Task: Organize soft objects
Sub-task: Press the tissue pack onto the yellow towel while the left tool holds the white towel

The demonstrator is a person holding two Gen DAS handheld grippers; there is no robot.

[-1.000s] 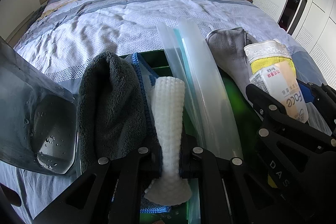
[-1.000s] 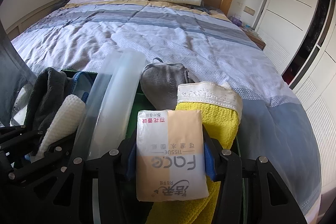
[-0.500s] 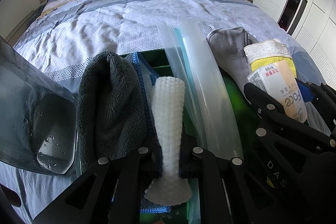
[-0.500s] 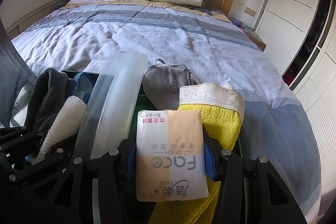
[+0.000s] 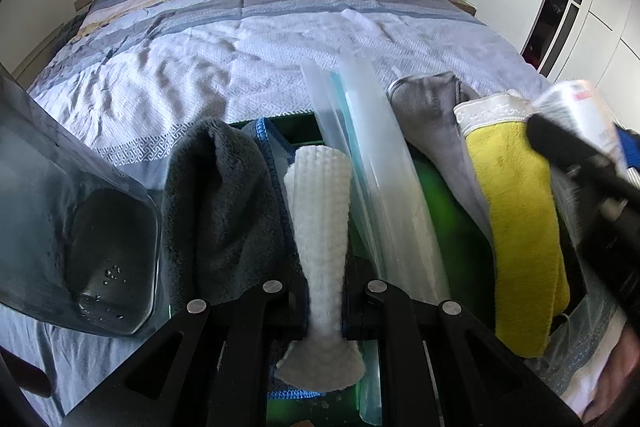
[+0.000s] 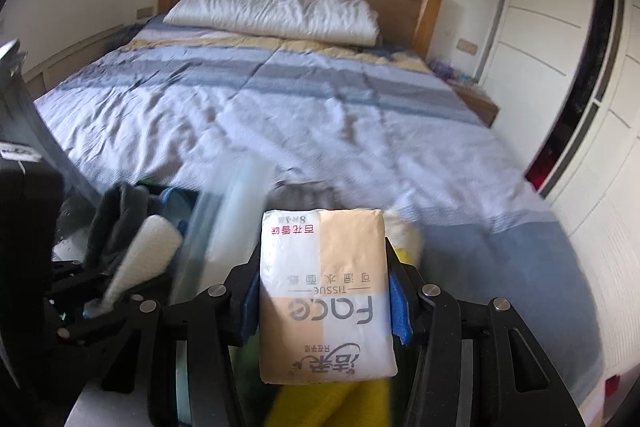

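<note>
My left gripper [image 5: 325,301] is shut on a white waffle cloth [image 5: 320,227] that stands rolled in a green bin [image 5: 452,223]. A dark grey towel [image 5: 220,211] lies left of it; a grey cloth [image 5: 432,115] and a yellow cloth [image 5: 516,211] lie to the right. My right gripper [image 6: 325,291] is shut on a tissue pack [image 6: 325,291] and holds it above the yellow cloth [image 6: 360,403]. The right gripper also shows blurred in the left wrist view [image 5: 576,151].
A clear plastic divider [image 5: 376,195] runs down the middle of the bin. A smoky clear lid [image 5: 72,227] stands at the left. The bed [image 6: 280,99] with a white pillow [image 6: 276,11] stretches ahead. White wardrobes [image 6: 560,27] stand at the right.
My right gripper has lifted the tissue pack up and away from the bin, with motion blur. My left gripper and the white cloth have stayed put.
</note>
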